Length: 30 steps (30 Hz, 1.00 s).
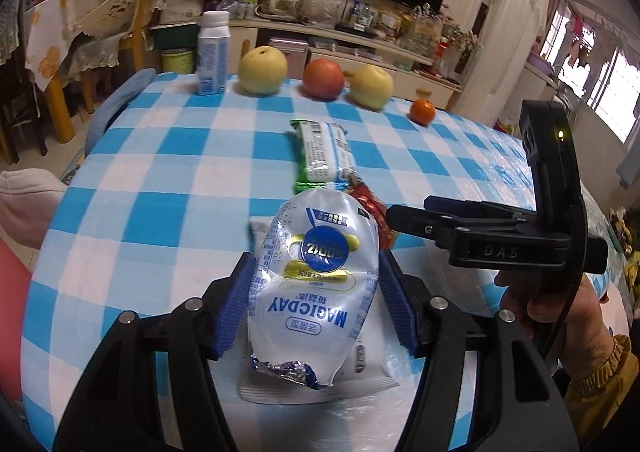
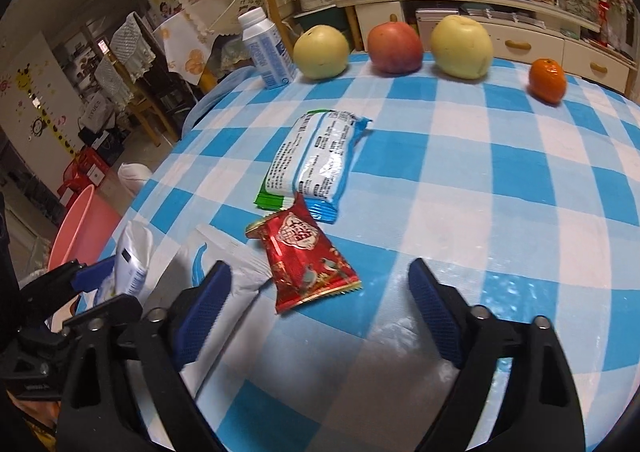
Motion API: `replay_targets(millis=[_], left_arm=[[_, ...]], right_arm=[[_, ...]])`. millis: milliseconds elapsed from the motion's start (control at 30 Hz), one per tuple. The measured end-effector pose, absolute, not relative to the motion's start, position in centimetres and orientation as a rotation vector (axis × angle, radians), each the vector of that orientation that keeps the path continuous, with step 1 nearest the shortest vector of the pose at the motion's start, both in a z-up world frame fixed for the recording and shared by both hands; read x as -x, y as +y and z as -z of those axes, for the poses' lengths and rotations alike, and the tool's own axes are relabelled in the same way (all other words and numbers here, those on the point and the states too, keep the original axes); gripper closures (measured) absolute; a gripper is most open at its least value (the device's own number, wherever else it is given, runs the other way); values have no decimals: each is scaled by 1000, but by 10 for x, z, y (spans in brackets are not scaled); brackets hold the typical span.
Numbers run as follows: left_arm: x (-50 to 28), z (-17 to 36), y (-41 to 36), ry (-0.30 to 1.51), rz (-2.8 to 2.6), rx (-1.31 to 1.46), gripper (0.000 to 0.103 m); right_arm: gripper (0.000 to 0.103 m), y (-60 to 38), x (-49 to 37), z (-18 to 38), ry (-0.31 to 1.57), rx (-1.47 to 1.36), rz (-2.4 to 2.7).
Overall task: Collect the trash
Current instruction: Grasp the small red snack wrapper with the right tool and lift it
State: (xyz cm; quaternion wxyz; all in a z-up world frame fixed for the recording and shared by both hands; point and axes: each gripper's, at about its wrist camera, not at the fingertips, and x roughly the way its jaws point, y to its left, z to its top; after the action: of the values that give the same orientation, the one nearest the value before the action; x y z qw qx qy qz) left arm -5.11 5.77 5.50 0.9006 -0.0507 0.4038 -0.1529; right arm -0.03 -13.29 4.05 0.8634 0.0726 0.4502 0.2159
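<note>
Left gripper [image 1: 316, 292] pinching white pouch [image 1: 316, 292]; right gripper [image 2: 320, 292] spread, red wrapper [image 2: 308, 258] between its fingers.

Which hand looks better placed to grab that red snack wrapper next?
The right. Its gripper has open, empty jaws right at the red wrapper, while the left gripper already holds a white pouch.

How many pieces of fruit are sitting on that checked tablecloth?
4, in a row along the far edge: a yellow pear beside the milk bottle, a red apple, another yellow pear, and a small orange at the right end. None looks hidden.
</note>
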Motion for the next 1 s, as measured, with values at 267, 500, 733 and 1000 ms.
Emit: replay_targets(millis=[267, 500, 733, 1000], left_arm=[[45, -49, 86, 828, 280, 150, 40], [41, -50, 103, 819, 248, 173, 40], [41, -52, 113, 807, 218, 178, 40], [45, -58, 118, 784, 209, 174, 40]], right_arm=[[38, -115, -11, -31, 955, -120, -453], [53, -109, -14, -26, 958, -88, -436], [60, -106, -10, -27, 945, -35, -427], [71, -109, -3, -31, 926, -19, -396]])
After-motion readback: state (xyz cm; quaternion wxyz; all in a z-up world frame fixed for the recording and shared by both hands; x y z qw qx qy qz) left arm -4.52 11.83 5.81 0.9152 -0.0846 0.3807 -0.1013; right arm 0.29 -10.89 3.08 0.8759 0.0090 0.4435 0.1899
